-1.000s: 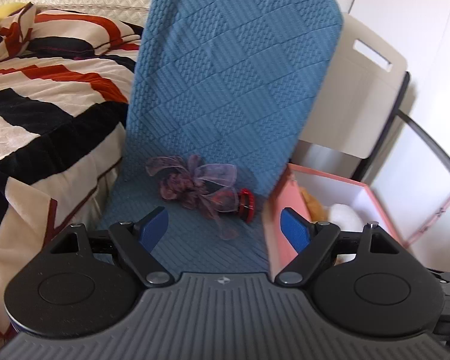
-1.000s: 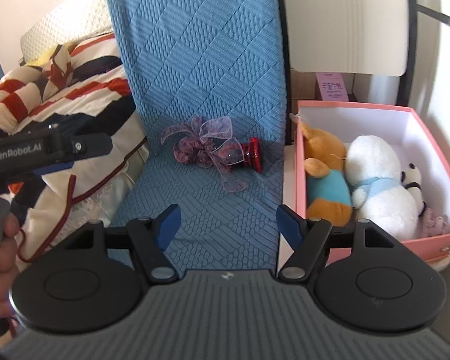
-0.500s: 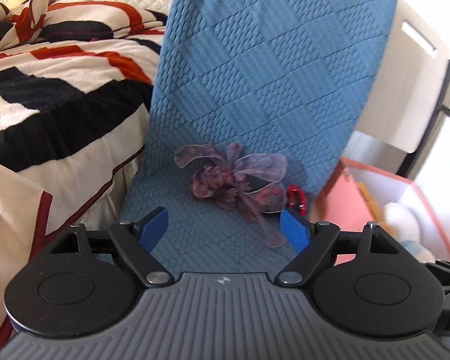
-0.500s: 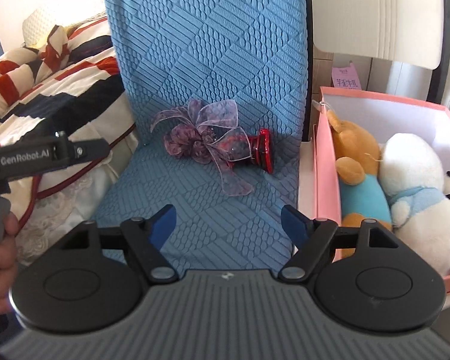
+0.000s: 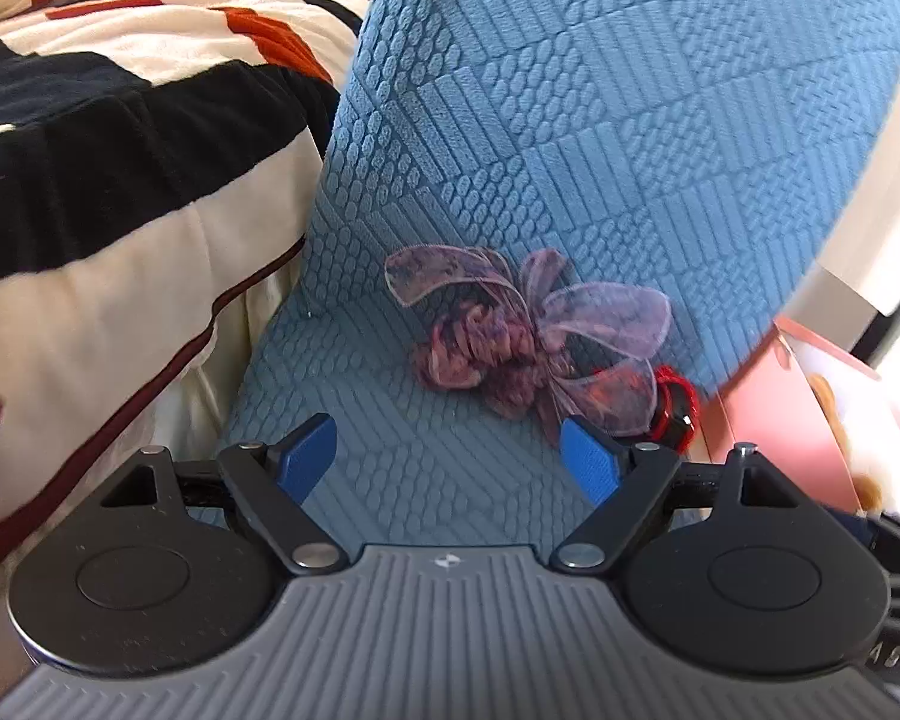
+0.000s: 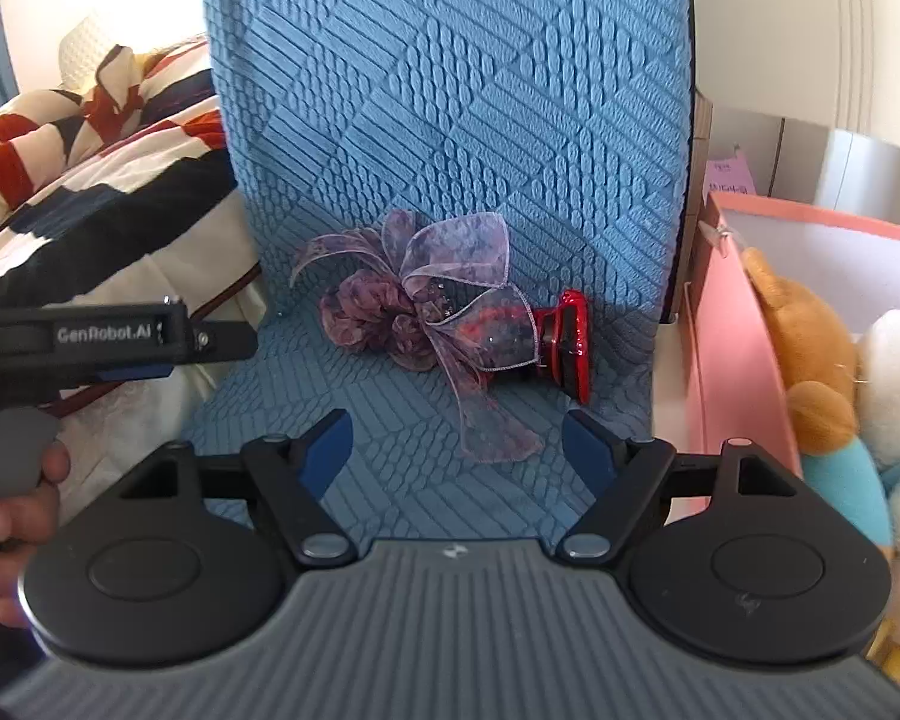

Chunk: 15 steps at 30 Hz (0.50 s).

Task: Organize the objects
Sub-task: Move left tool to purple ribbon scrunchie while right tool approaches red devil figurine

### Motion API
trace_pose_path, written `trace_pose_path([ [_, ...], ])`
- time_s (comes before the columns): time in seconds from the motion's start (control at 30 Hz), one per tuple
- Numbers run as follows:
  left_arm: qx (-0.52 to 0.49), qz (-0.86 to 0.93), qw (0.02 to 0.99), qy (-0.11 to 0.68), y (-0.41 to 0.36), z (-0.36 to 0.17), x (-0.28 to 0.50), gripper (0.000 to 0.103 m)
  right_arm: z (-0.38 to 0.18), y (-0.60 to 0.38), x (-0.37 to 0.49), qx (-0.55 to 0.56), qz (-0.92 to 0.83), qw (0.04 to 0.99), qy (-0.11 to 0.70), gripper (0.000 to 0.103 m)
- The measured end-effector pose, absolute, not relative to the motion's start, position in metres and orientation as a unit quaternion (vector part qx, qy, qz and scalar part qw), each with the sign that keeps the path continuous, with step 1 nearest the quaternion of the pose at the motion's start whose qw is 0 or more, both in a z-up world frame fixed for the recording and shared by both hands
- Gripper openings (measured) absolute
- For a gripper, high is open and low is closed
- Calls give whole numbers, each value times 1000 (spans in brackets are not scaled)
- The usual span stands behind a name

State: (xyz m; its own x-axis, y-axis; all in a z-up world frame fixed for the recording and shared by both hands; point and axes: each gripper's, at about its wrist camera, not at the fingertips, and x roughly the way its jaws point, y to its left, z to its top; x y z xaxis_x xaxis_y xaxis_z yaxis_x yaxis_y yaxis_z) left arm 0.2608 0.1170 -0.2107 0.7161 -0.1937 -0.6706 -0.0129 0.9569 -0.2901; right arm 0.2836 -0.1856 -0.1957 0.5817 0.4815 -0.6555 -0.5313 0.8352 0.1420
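A: Purple bow (image 6: 426,306) w/ red clip (image 6: 567,336) sits on the blue chair (image 6: 450,120), right by the pink box (image 6: 732,348).

B: Both grippers, left (image 5: 449,456) & right (image 6: 457,447), are wide, nothing in them. I'd grab the bow's fat middle, not the thin ribbon.

A bow (image 6: 432,306) is lying on the seat of a chair (image 6: 450,120), near the chair's back; a clip (image 6: 570,342) is sitting right beside the bow, on its right, touching it; a bed blanket (image 5: 120,180) is lying to the left of the chair; a box (image 6: 732,360) is standing to the right of the chair; two stuffed toys (image 6: 822,396) are sitting inside the box, side by side; both hand-held grippers are pointing at the seat, in front of the bow.
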Motion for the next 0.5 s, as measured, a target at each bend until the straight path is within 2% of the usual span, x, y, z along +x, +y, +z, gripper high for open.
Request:
trace_pose_path([
  [0.3,-148,-56,905,394,117,-232,314,85,-208,-162,323,-19,281,892,354,77],
  [0.37,-157,-54,901,401,118,-236,326,85,-212,-158,334,-15,270,893,359,71],
  [0.5,-167,-62,894,412,118,-244,350,85,-220,-154,356,2,251,889,384,68],
])
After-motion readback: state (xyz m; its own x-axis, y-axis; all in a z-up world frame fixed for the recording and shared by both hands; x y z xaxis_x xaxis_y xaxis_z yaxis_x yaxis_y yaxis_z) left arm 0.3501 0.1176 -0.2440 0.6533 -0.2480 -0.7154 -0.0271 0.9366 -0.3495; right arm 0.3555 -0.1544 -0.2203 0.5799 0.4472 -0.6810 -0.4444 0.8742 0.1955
